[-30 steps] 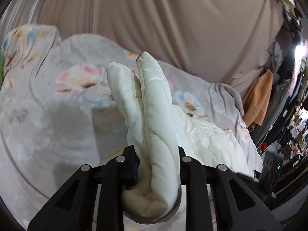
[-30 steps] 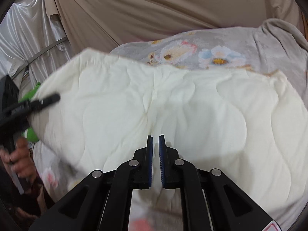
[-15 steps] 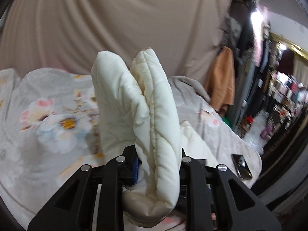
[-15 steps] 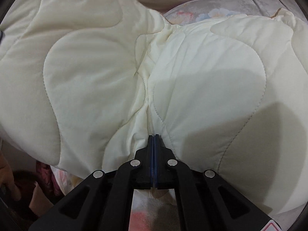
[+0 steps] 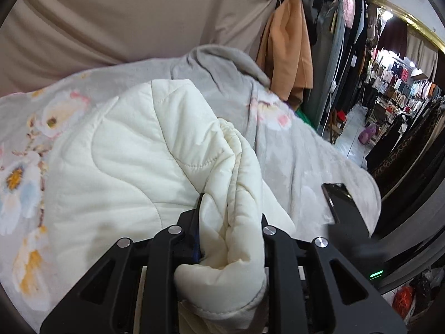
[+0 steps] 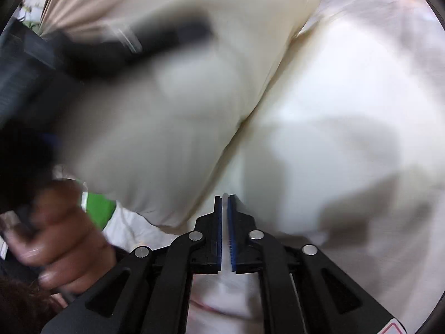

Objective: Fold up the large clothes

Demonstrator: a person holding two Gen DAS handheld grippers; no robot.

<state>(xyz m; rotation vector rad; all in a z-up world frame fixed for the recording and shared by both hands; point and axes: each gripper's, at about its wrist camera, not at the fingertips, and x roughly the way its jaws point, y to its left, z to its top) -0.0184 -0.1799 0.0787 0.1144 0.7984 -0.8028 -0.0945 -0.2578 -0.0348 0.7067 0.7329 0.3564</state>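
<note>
A cream quilted garment (image 5: 133,161) lies on the floral bedspread (image 5: 292,161). My left gripper (image 5: 230,214) is shut on a thick folded edge of it, and the bundle fills the space between the fingers. In the right wrist view the same garment (image 6: 333,111) fills nearly the whole picture, blurred. My right gripper (image 6: 224,197) sits at the garment's lower edge. Its jaws are opening to a narrow slit with nothing between the blue pads. The left gripper's blurred black body (image 6: 55,55) and the hand (image 6: 61,228) holding it are at the left.
A dark phone (image 5: 338,197) lies on the bedspread at the right. A beige curtain (image 5: 125,22) hangs behind the bed. An orange garment (image 5: 289,50) and racks of clothes (image 5: 395,83) stand to the right, past the bed's edge.
My left gripper swung to the right and down with the folded edge, which now lies over the rest of the garment. The right jaws closed fully, then parted to a slit.
</note>
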